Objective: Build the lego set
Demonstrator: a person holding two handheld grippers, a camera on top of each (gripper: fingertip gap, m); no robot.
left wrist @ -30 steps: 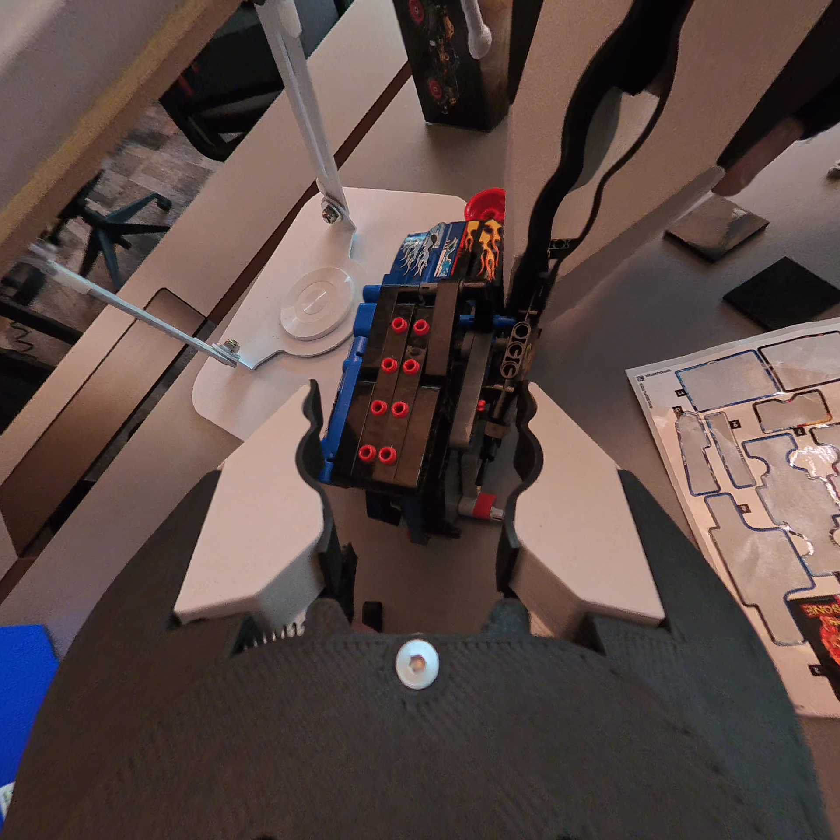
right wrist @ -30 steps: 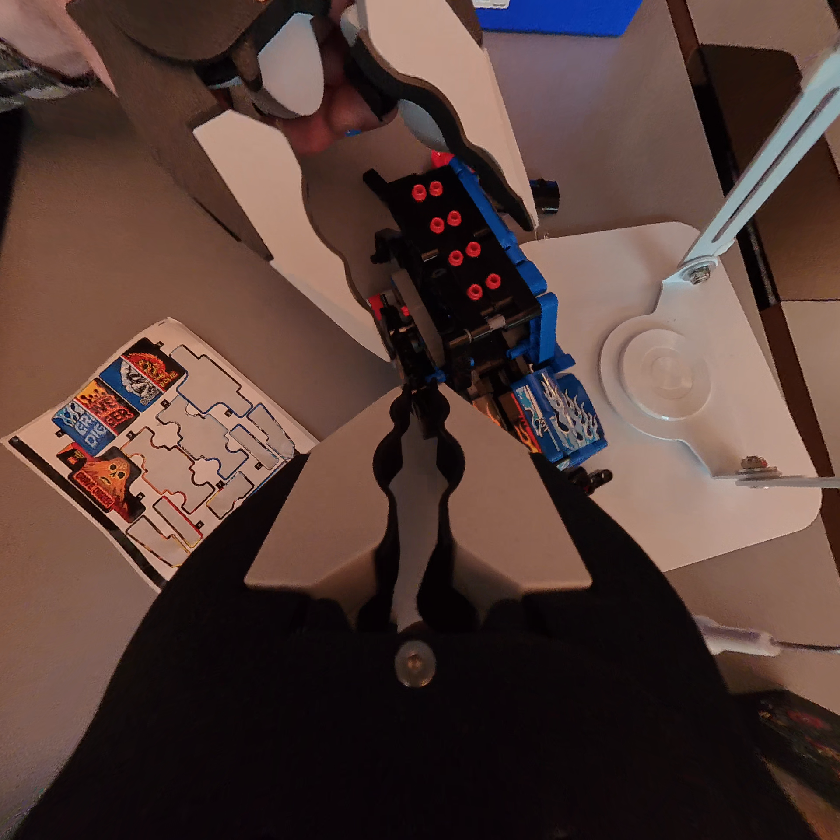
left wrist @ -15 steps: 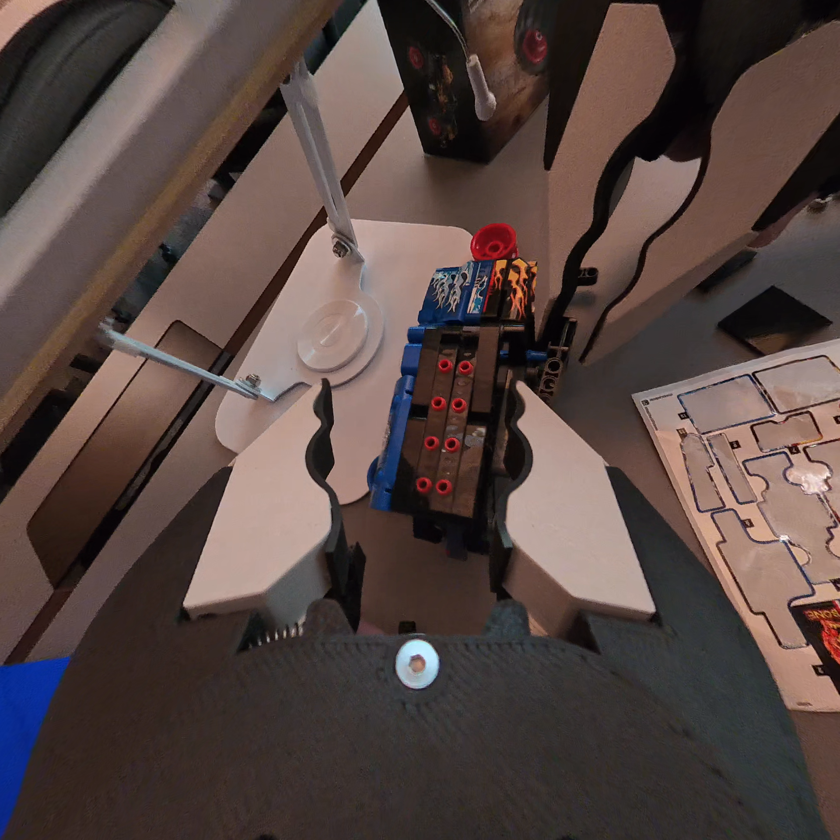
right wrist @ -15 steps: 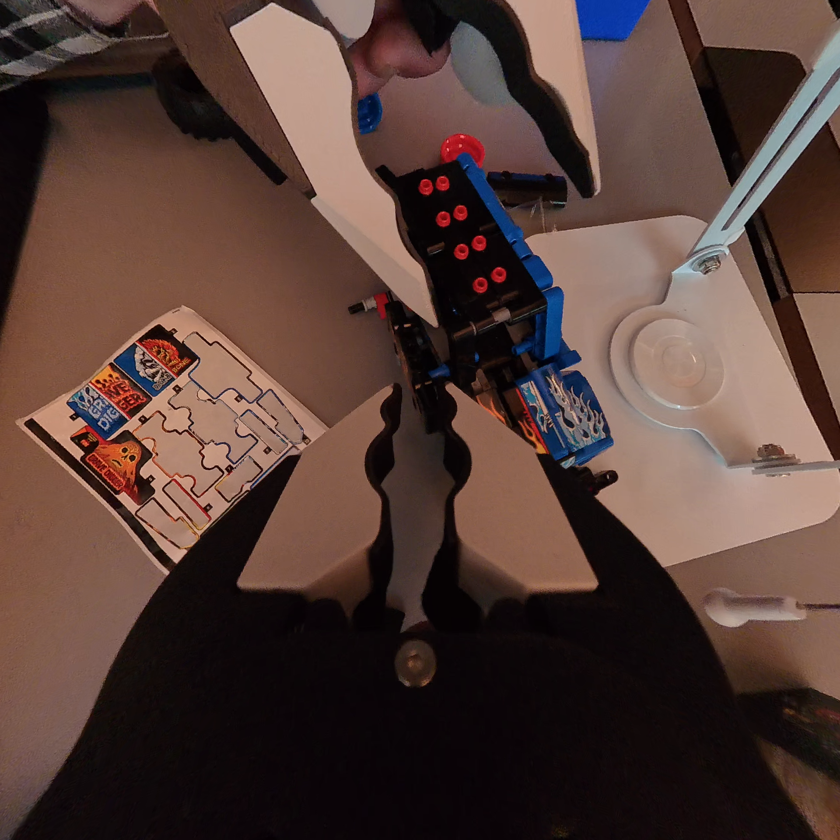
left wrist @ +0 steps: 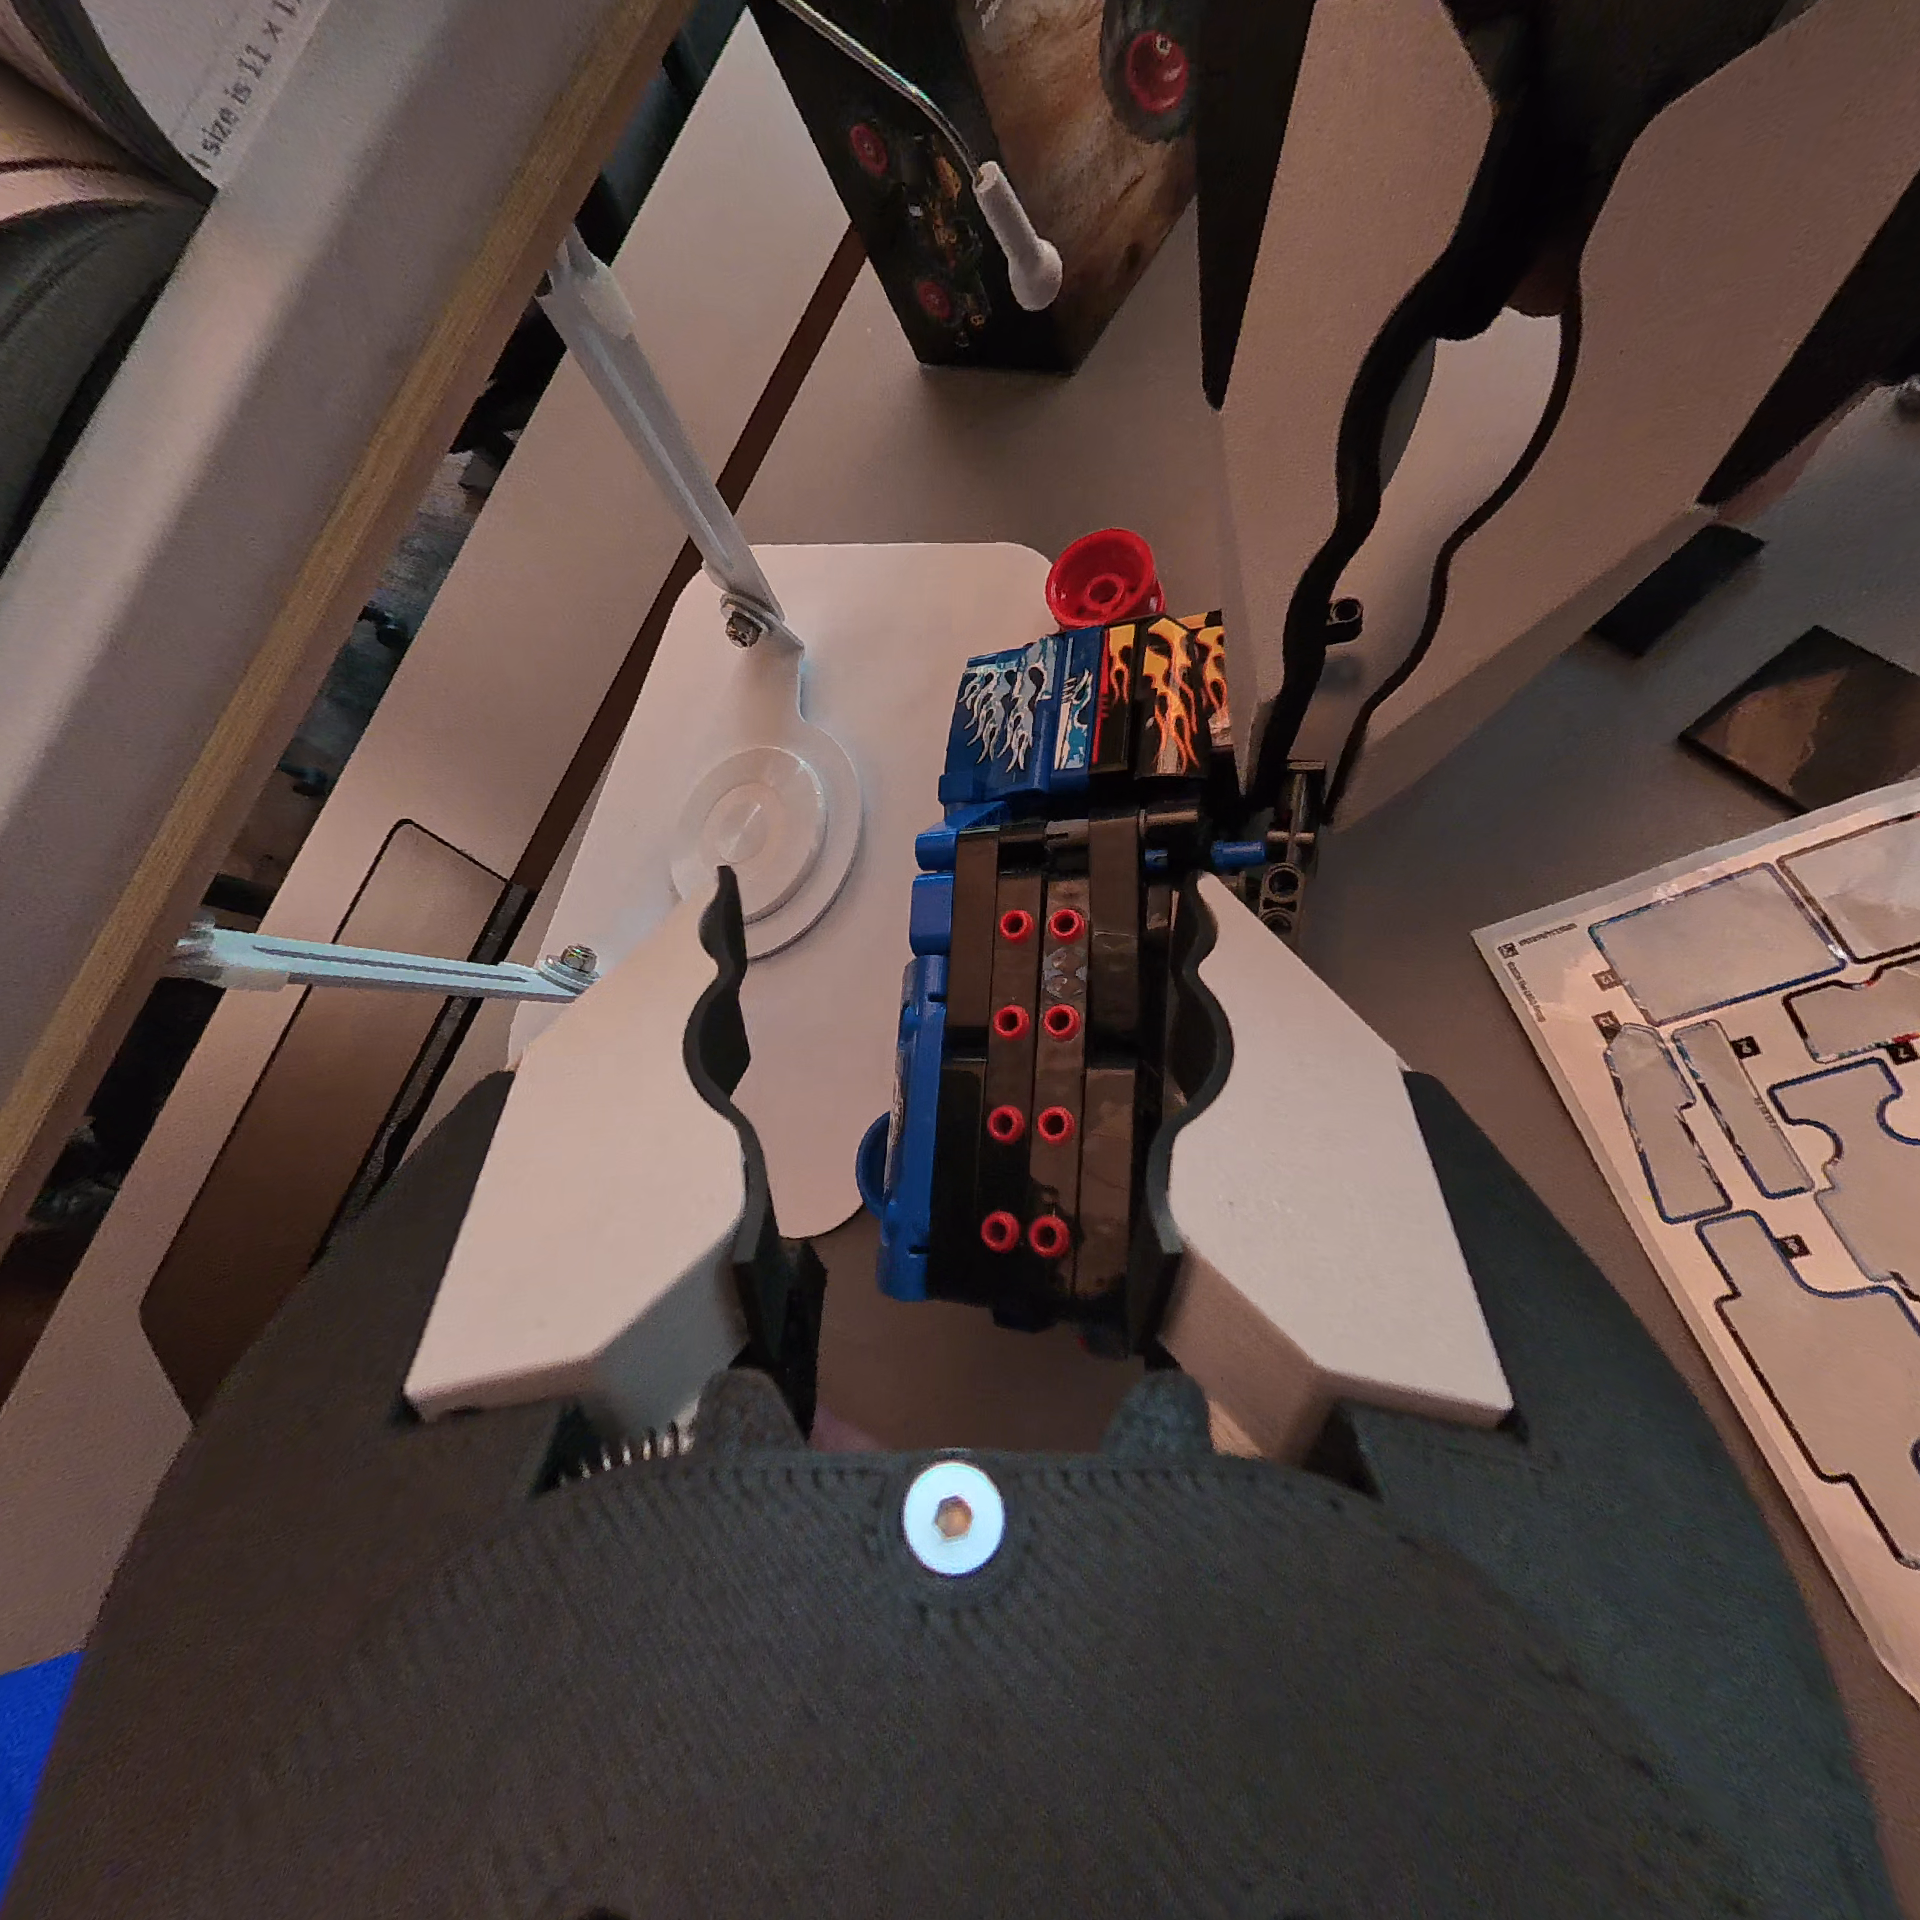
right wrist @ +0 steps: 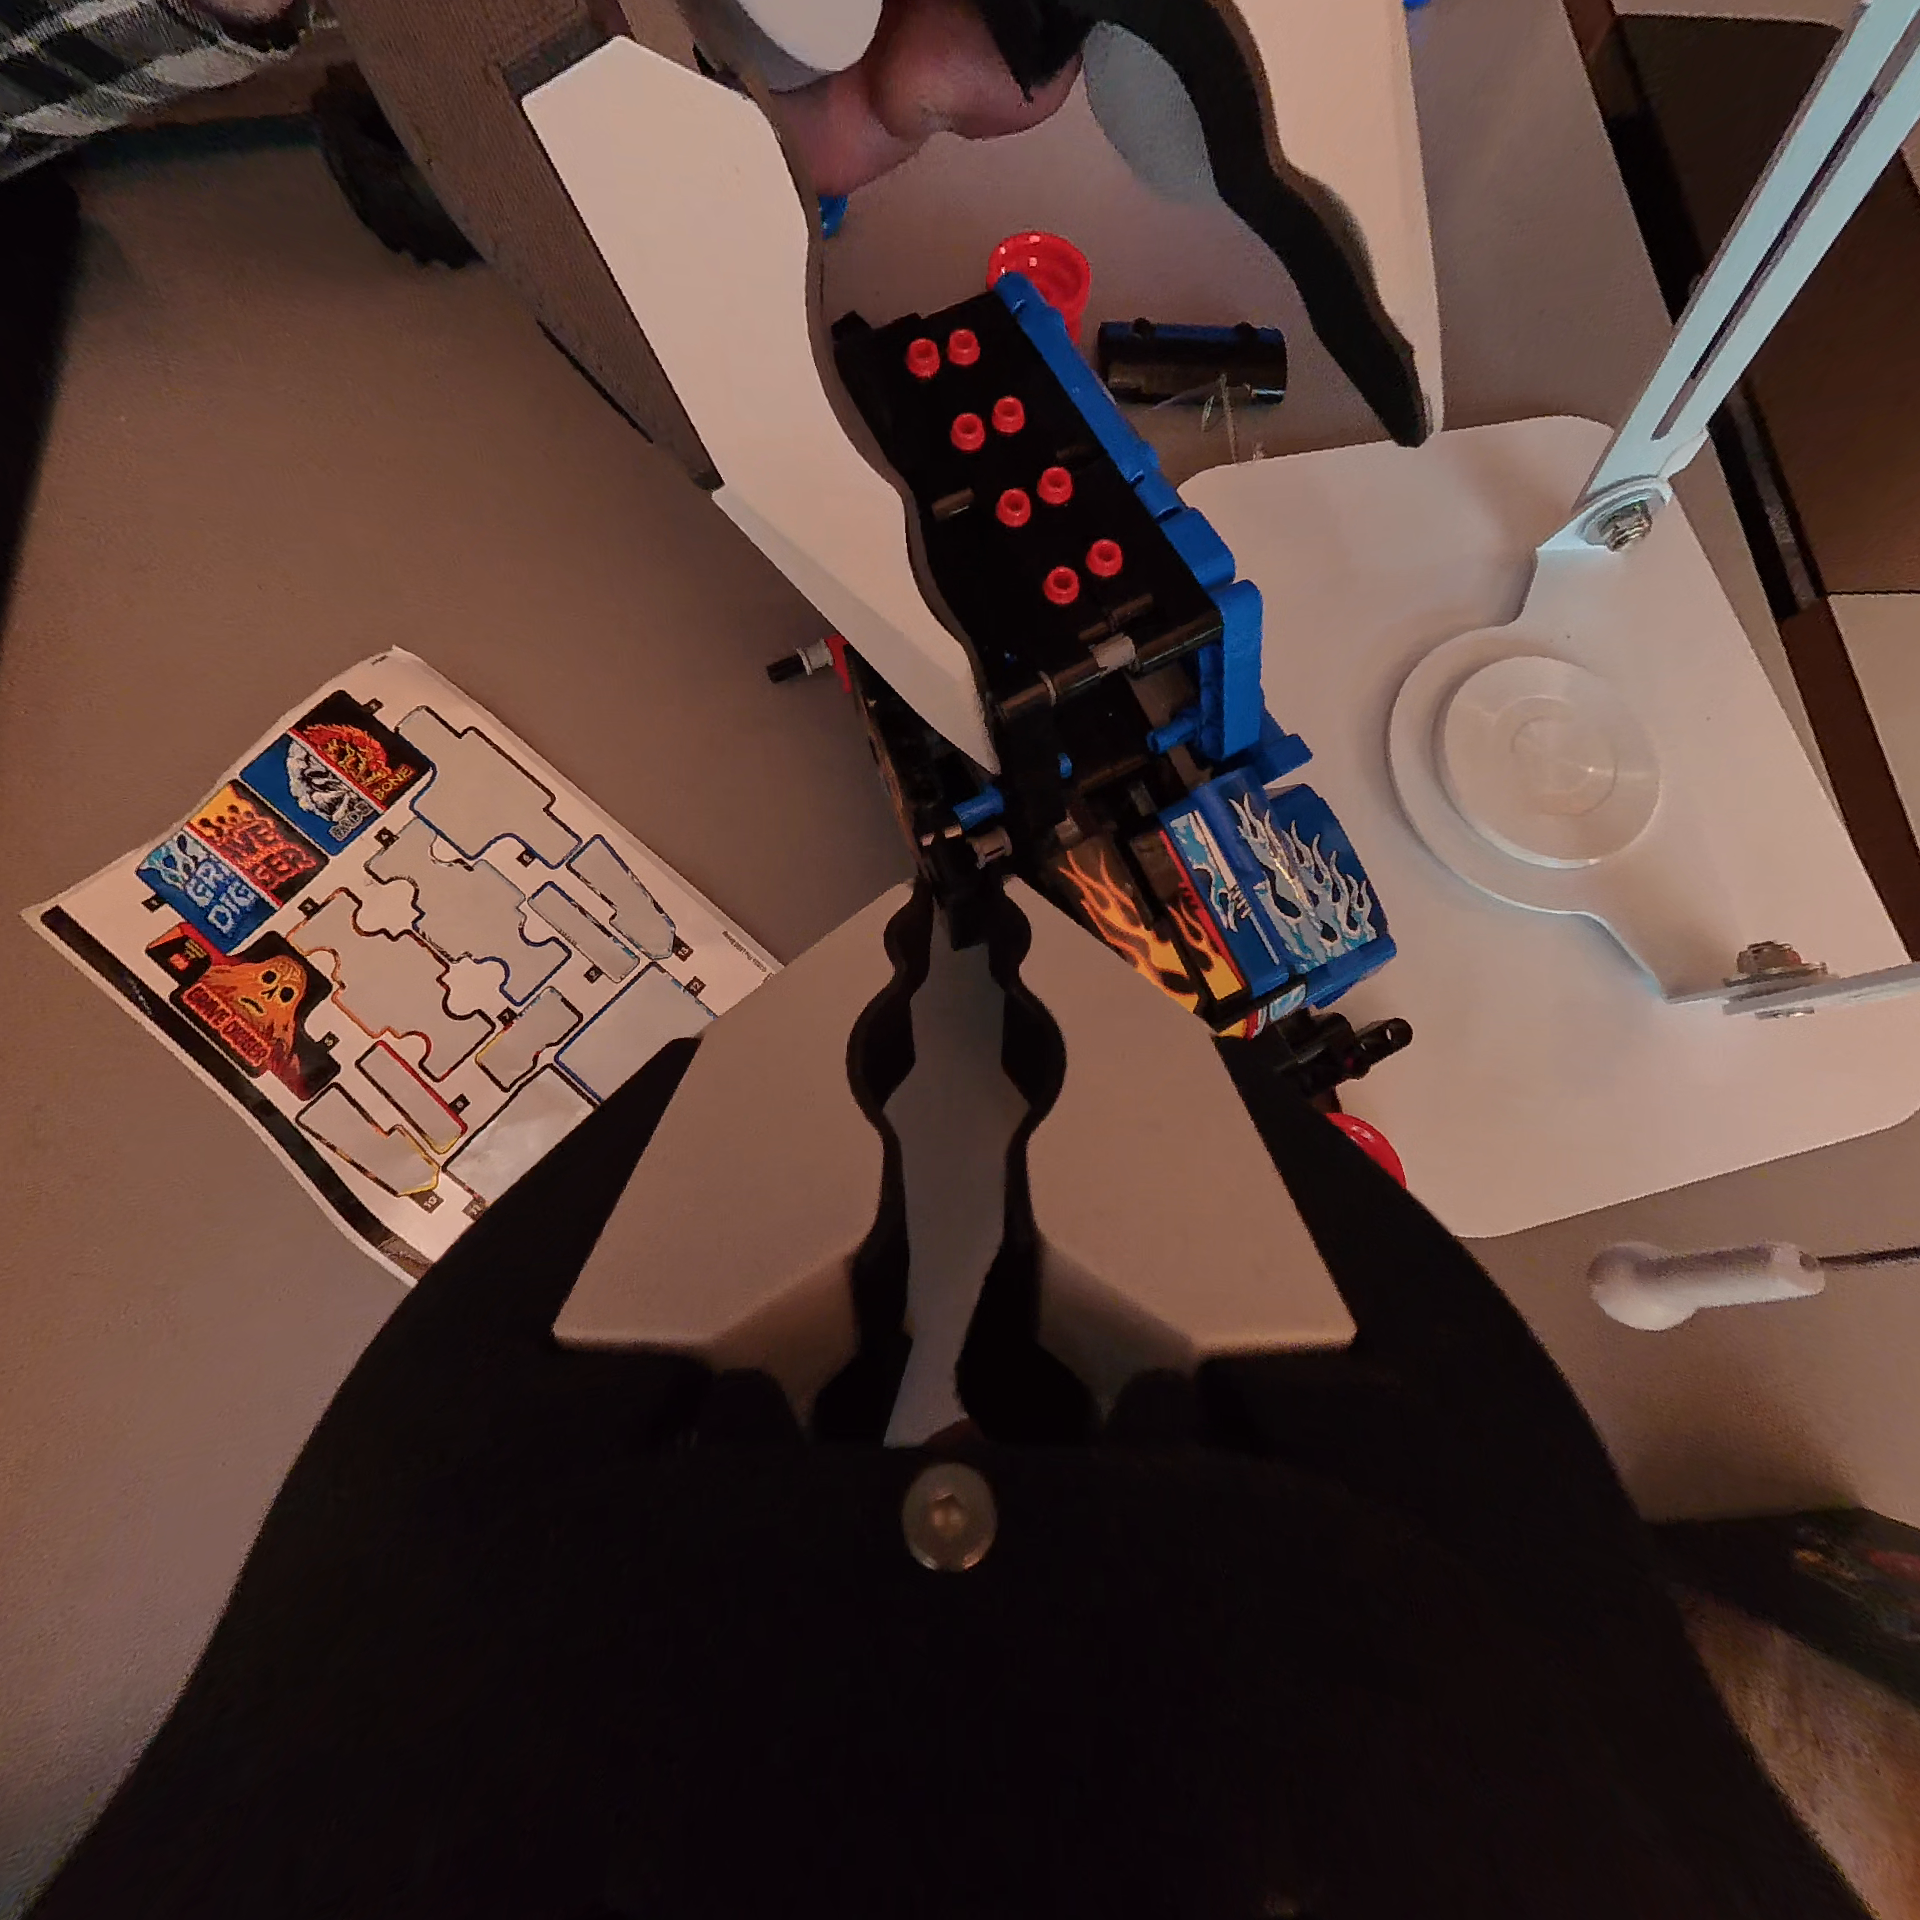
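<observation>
White metal, a flat rounded-corner stand plate [left wrist: 894, 623] with two slotted struts, lies at the left on the matte grey table [left wrist: 1455, 935]. Beside it, partly over its edge, sits the glossy black-and-blue plastic lego truck body [left wrist: 1039, 1091], its top studded with paired red pins, flame-printed slopes at its far end. The left gripper [left wrist: 956, 1008], white wavy-edged fingers on a ribbed dark body, stands spread, its right finger against the model's black side, its left finger clear of the blue side. The right gripper [right wrist: 961, 914] is pinched onto a black beam at the model's side. A red round plastic hub [left wrist: 1103, 590] lies beyond. A glossy peeled paper sticker sheet [left wrist: 1714, 1091] lies at the right.
</observation>
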